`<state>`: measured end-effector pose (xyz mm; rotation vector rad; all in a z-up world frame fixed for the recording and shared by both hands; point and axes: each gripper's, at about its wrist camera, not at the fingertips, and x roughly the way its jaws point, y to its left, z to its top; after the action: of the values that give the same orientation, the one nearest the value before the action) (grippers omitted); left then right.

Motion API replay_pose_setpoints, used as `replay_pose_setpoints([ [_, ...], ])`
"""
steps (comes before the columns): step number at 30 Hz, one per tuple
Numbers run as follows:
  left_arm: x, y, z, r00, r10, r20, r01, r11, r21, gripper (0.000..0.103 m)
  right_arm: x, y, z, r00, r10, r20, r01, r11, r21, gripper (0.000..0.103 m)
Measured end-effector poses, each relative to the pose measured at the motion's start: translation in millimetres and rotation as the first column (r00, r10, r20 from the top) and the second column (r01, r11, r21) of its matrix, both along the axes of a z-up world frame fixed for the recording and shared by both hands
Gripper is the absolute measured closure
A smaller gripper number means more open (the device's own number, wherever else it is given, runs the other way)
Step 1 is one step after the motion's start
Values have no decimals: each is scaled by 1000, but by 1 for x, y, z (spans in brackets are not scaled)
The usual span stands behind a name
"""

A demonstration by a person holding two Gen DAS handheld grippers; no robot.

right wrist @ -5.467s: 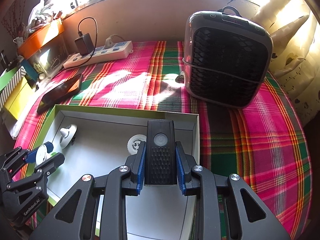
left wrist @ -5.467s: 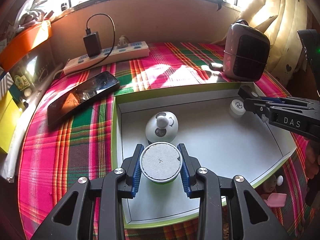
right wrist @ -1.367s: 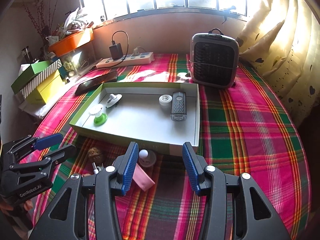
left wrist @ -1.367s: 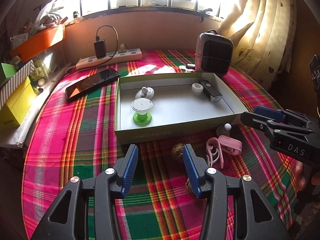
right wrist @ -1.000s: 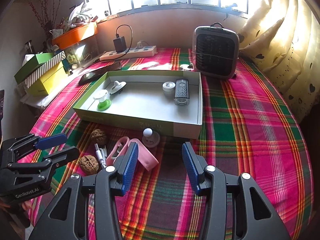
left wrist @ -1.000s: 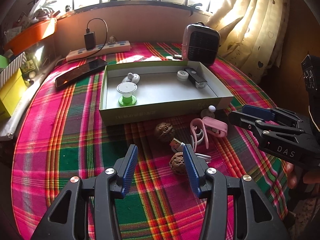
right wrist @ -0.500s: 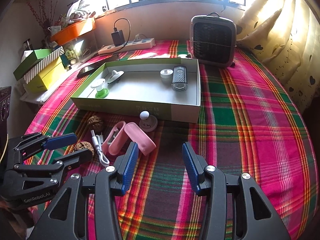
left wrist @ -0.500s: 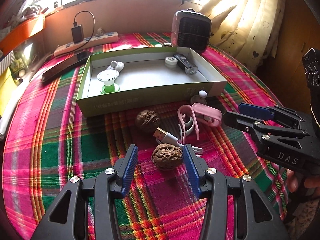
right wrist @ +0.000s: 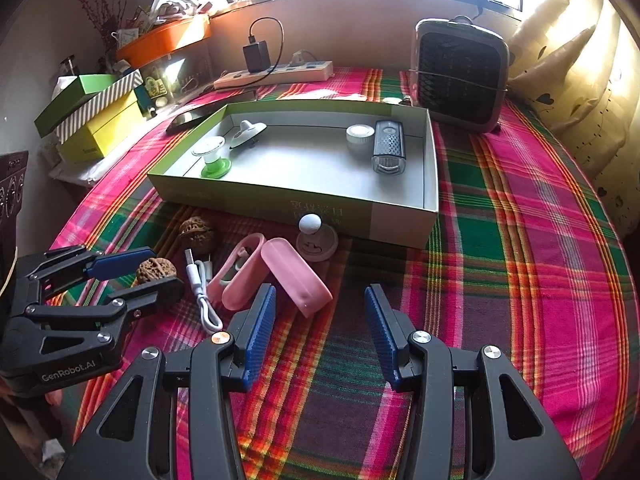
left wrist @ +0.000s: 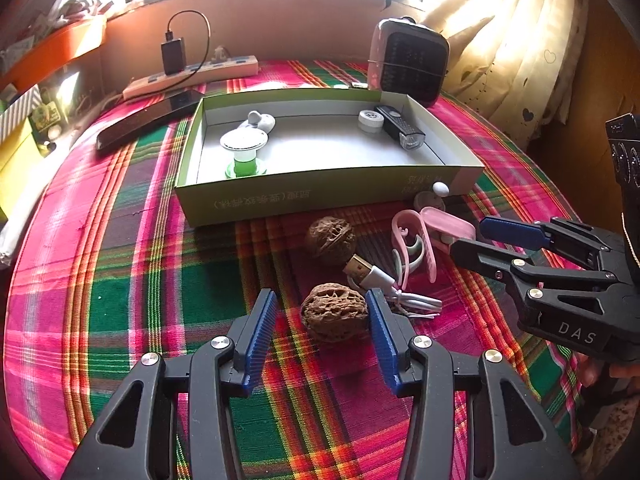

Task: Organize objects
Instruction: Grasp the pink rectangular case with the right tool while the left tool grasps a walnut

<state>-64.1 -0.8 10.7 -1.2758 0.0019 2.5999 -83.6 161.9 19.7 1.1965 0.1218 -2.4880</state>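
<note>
Roughly halfway, judging by layout: four items sit in the tray (right wrist: 430, 168); two walnuts, cable, pink pieces and a knobbed disc lie just near of it. Left gripper (left wrist: 322, 322) released, straddling the near walnut (left wrist: 334, 312). Right gripper (right wrist: 320, 324) released, empty.

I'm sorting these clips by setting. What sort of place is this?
Most likely a room in a home: a table under a plaid cloth by a sunlit window, heart-print curtains, a power strip with a charger plugged in, and a small desk fan.
</note>
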Motion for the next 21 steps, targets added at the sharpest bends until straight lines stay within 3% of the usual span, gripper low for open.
replay_pose_setpoints([
  [14, -4, -20, -1, 999, 40, 5, -40, 999, 1, 58, -11, -14, -5, 999, 49, -4, -48, 996, 72, 56],
  [21, -6, -22, -1, 999, 47, 4, -47, 999, 3, 58, -6, -14, -6, 998, 61, -11, -61, 996, 63, 56],
])
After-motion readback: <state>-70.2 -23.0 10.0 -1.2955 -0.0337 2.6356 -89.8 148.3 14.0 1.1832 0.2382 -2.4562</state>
